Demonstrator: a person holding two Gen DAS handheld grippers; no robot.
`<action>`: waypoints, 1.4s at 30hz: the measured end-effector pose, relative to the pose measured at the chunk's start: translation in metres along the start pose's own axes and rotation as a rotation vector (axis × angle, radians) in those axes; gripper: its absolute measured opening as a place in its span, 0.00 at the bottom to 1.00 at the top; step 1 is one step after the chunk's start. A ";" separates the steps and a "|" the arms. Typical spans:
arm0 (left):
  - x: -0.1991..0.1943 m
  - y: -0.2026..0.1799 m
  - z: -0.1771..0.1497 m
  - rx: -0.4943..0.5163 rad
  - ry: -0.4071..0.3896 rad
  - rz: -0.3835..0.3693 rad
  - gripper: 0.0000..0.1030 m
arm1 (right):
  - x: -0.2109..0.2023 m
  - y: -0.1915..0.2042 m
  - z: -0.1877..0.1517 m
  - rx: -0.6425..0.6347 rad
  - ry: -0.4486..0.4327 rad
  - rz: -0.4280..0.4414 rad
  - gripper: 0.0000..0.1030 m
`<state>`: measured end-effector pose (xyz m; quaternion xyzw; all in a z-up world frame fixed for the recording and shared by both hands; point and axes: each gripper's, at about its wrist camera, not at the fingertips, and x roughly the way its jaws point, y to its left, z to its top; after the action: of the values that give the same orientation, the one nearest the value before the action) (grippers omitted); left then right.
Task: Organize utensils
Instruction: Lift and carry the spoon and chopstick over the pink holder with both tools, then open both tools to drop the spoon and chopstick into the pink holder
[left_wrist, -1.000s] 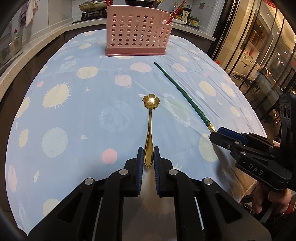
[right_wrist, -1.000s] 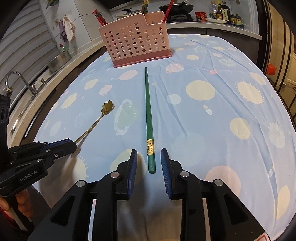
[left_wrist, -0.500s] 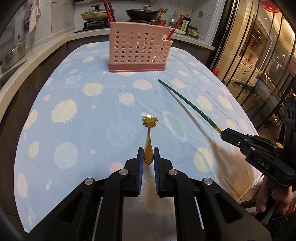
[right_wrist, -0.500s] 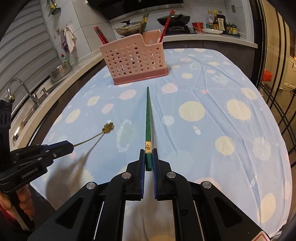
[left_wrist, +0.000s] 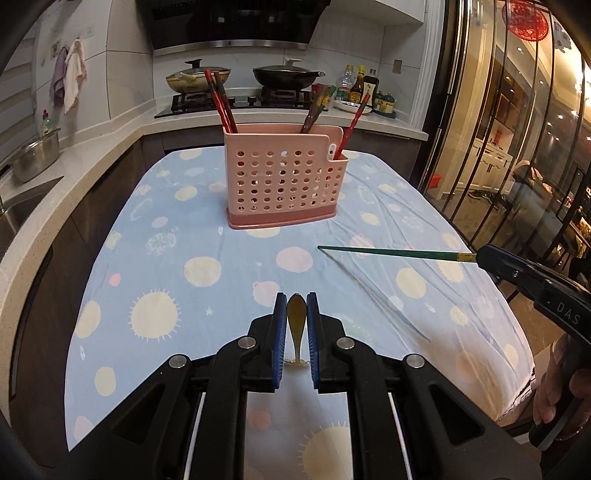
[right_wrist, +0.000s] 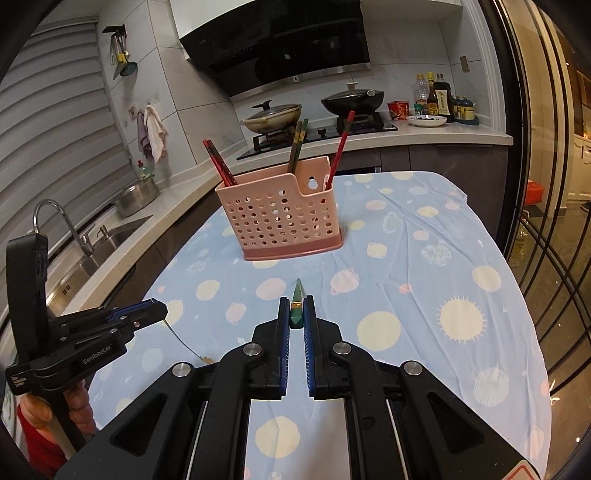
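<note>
My left gripper (left_wrist: 296, 306) is shut on the handle of a gold spoon (left_wrist: 296, 319), lifted off the blue patterned tablecloth (left_wrist: 166, 277). In the right wrist view the spoon (right_wrist: 184, 341) hangs from the left gripper (right_wrist: 159, 308) with its flower-shaped bowl lowest. My right gripper (right_wrist: 296, 306) is shut on the thick end of a green chopstick (right_wrist: 297, 293). From the left wrist view the chopstick (left_wrist: 388, 253) juts out of the right gripper (left_wrist: 484, 254), above the cloth. A pink perforated utensil holder (left_wrist: 284, 184) (right_wrist: 280, 221) stands at the table's far end with several chopsticks upright in it.
Behind the table a counter carries a stove with two pans (left_wrist: 284, 75) and bottles (right_wrist: 436, 96). A sink with a faucet (right_wrist: 48, 210) and a steel pot (left_wrist: 37, 158) lie to the left. Glass doors (left_wrist: 517, 147) run along the right. A hand (left_wrist: 557, 387) grips the right handle.
The right gripper closed on the green chopstick. Both grippers then rose, lifting spoon and chopstick off the cloth, and both views tilted up toward the holder.
</note>
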<state>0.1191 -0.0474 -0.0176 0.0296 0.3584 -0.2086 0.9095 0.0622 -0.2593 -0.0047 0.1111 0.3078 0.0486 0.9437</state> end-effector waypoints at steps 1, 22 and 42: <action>0.001 0.001 0.003 -0.001 -0.003 0.001 0.10 | 0.000 0.000 0.003 0.001 -0.006 0.003 0.07; 0.002 0.006 0.093 0.044 -0.106 -0.002 0.10 | 0.000 0.016 0.116 -0.059 -0.188 0.057 0.07; 0.024 0.019 0.229 0.105 -0.232 0.041 0.10 | 0.059 0.048 0.275 -0.059 -0.334 0.060 0.07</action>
<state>0.2890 -0.0849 0.1345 0.0602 0.2388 -0.2107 0.9460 0.2718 -0.2530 0.1892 0.0988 0.1418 0.0665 0.9827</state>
